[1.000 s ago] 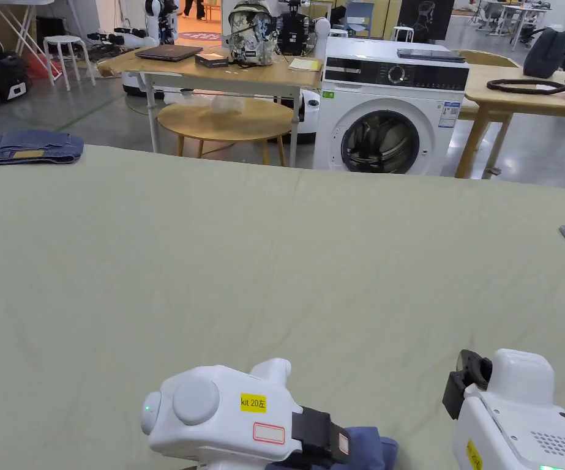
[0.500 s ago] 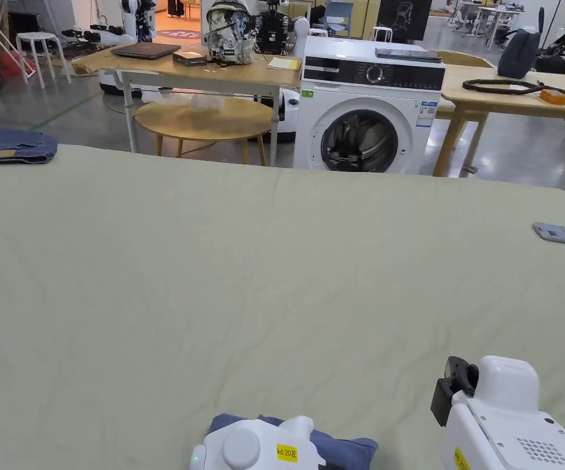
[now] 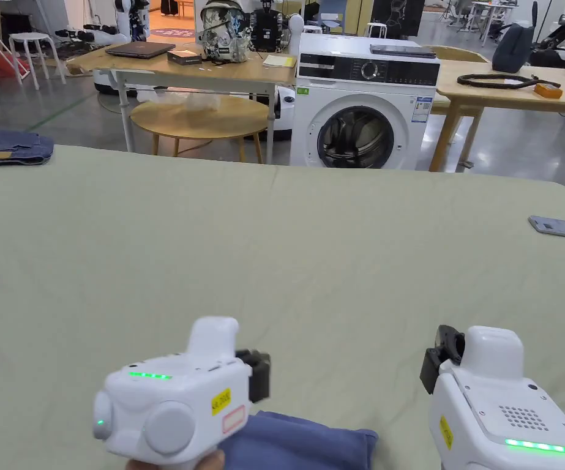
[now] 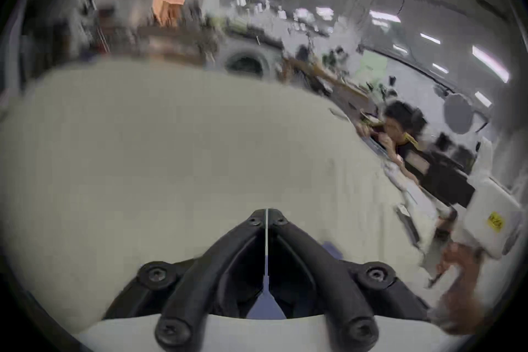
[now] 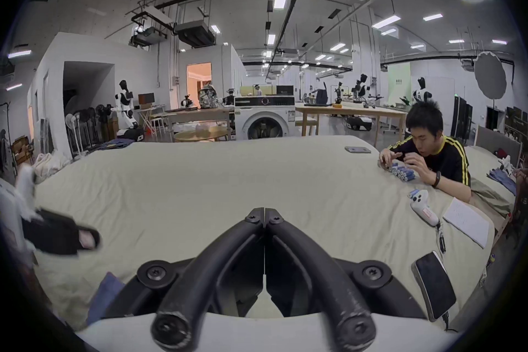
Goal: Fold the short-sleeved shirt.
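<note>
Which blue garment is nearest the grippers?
The blue shirt at the bed's near edge, beside the left gripper; the folded jeans lie at the far left corner.

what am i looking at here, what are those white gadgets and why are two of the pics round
No robot here: a person holds a white handheld gripper in each hand. The flat picture comes from a camera on their head, showing the left gripper and right gripper over a bed. The round pictures come from fisheye cameras riding on each gripper; the black prongs are its own jaws, closed in both, gripping nothing. A folded blue shirt lies at the near edge, below the left gripper. A phone lies to the right, where another person sits.
</note>
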